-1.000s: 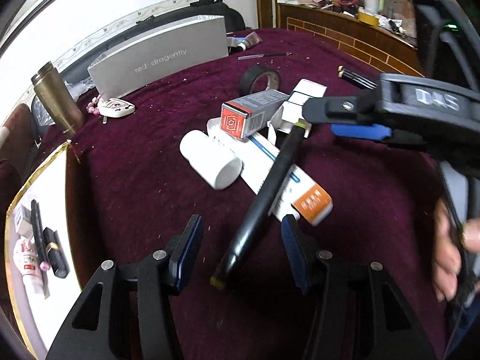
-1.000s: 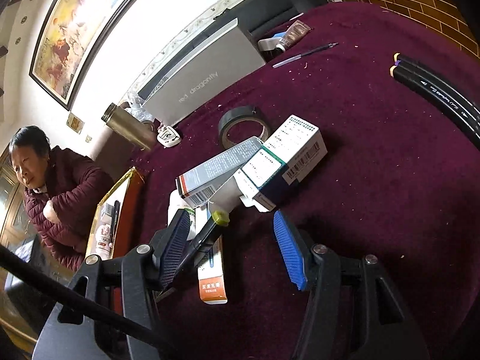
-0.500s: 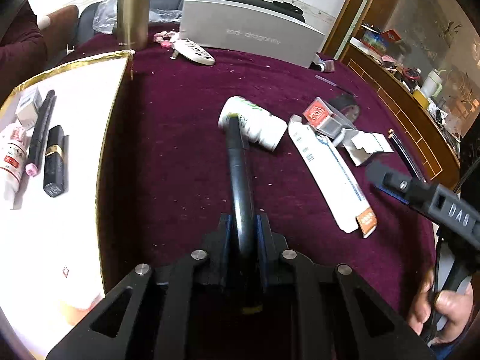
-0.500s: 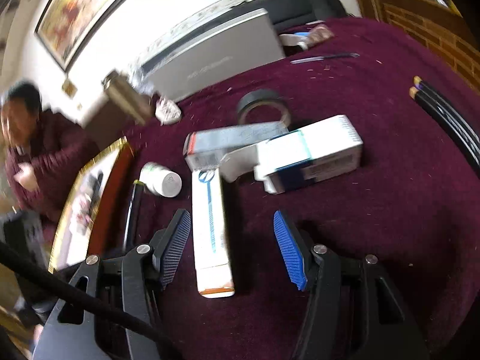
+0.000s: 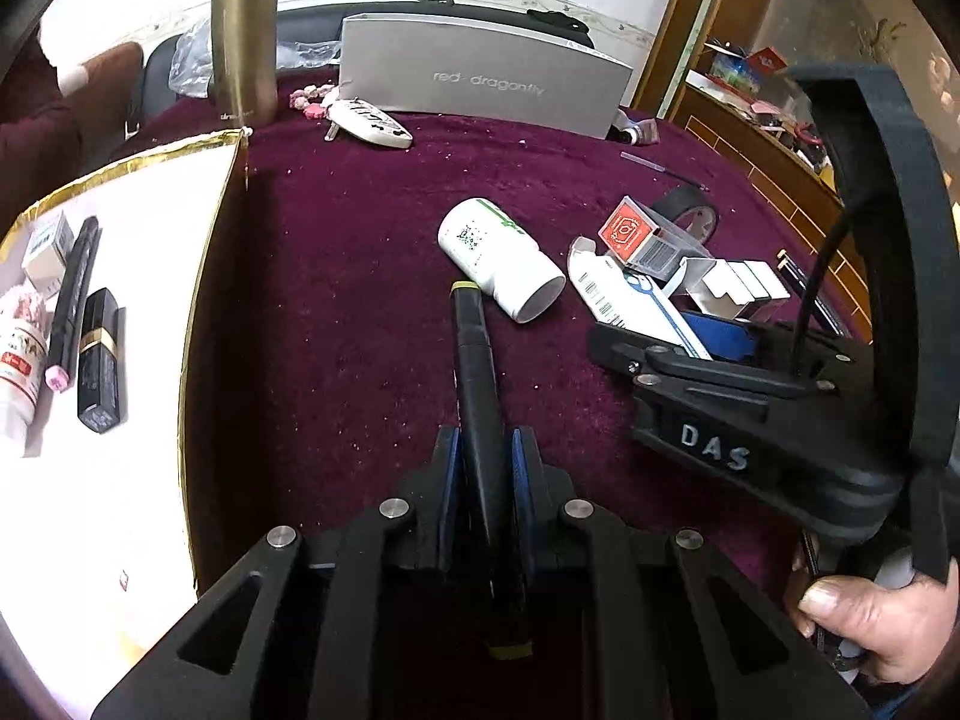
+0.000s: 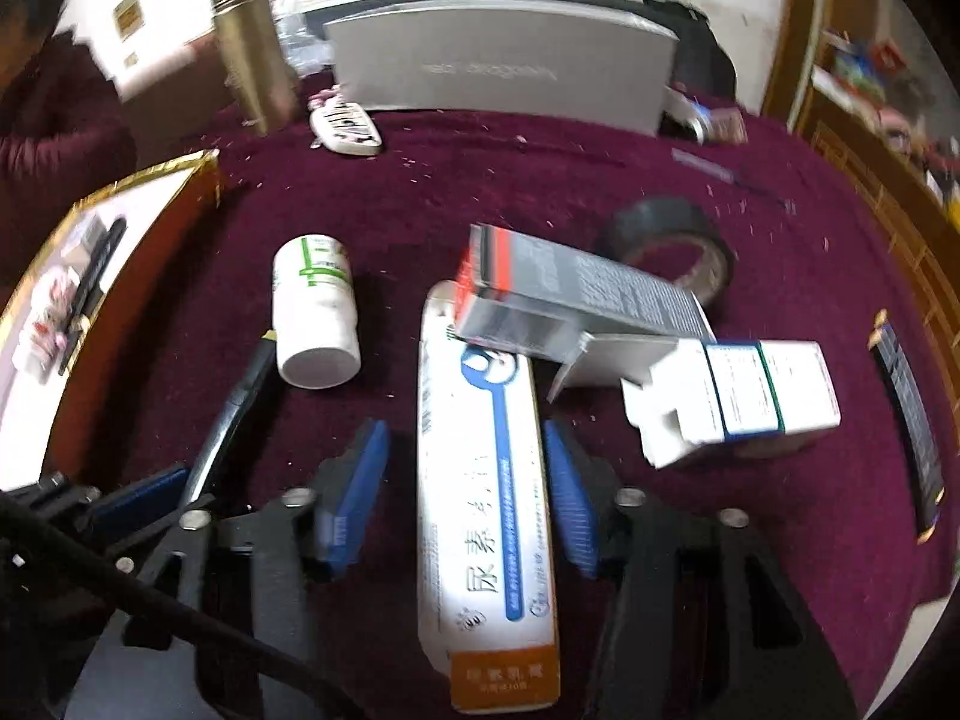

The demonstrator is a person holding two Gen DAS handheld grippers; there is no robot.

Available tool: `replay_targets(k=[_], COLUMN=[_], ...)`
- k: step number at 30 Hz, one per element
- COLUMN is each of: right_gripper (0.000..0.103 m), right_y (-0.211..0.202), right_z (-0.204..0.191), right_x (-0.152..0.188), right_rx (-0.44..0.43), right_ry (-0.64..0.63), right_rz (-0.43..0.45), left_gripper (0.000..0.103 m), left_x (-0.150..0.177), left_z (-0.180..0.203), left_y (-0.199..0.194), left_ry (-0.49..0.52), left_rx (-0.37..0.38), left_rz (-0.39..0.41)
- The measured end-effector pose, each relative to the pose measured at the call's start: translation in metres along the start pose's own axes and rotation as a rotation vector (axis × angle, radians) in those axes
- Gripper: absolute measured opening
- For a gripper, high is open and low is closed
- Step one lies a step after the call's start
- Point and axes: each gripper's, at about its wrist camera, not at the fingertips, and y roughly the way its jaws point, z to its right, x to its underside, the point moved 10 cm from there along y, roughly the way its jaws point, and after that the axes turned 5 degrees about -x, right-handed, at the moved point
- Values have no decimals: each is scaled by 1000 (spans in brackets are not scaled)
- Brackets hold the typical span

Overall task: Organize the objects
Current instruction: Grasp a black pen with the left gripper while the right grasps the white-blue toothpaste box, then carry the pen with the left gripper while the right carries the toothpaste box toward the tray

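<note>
Between left gripper [image 5: 486, 468] jaws, black marker [image 5: 474, 372].

Bottle [image 6: 315, 312] lies left of long box [image 6: 486, 480] (tape roll [image 6: 672, 246] behind).

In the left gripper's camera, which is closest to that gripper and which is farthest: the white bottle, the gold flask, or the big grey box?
From the left gripper, which is shut on a black marker:
1. White bottle, lying just past the marker's tip, slightly right.
2. Gold flask, standing at the table's far edge, to the left.
3. Grey box, at the far edge, to the right; too close to the flask to call.
</note>
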Motion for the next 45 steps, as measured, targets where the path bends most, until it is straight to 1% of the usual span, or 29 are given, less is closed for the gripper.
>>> replay_targets(k=[1,3,4,6,8,10,11,12,13,14,15,16,17,18,19,22,24,29,31,33,36,40,45], right_gripper=[37,37,37,37,42,51,51,50,40,27,23,22,21,20,19,19,20,20,20,20,20,20,21], right_y=[-1,-1,-2,-3,-1,1,1,2,1,0,-1,-3,-4,-6,-8,-14,-19,-32,-33,-31,-22,-11,-7], right_z=[1,2,3,4,4,-1,-4,-7,-11,-13,-14,-14,-13,-12,-11,-6,-6,-10,-11,-12,-13,-17,-17], right_x=[0,0,0,0,-2,-2,-2,-1,0,0,1,2,3,4,4,3,1,-4,-5,-3,3,9,8], right_rx=[13,0,-13,-23,-33,-42,-28,-11,-3,-9,-11,-14,-20,-31,-46,-88,-121,-151,-163,-162,-160,-151,-119], right_ry=[-8,10,17,13,7,-6,-22,-42,-63,-71,-77,-78,-70,-56,-43,5,23,36,38,32,26,8,-4], right_rz=[16,24,30,40,50,33,26,20,20,21,22,24,25,31,37,53,67,104,106,93,51,11,20], left_gripper=[14,16,19,27,42,43,43,42,41,30,18,13,11,11,11,11,11,11,11,11,11,11,12], left_x=[0,-1,0,1,3,3,3,3,3,3,3,3,3,3,2,1,-1,-4,-6,-3,1,1,-7], left_z=[1,4,7,14,22,27,26,26,25,24,22,20,18,13,10,8,9,10,11,12,12,11,11], left_y=[0,2,2,3,4,5,5,5,5,5,3,2,2,1,1,-2,-5,-10,-11,-9,-2,2,8], left_ry=[7,32,50,88,131,168,161,157,158,157,152,145,123,79,57,33,14,29,49,65,65,52,47], left_rx=[-8,-28,-39,-54,-61,-97,-94,-89,-88,-94,-96,-82,-60,-21,-2,14,45,24,-4,-16,-16,-21,-51], left_rz=[0,3,7,12,16,20,19,18,17,20,26,25,23,14,10,23,32,60,74,64,29,14,26])
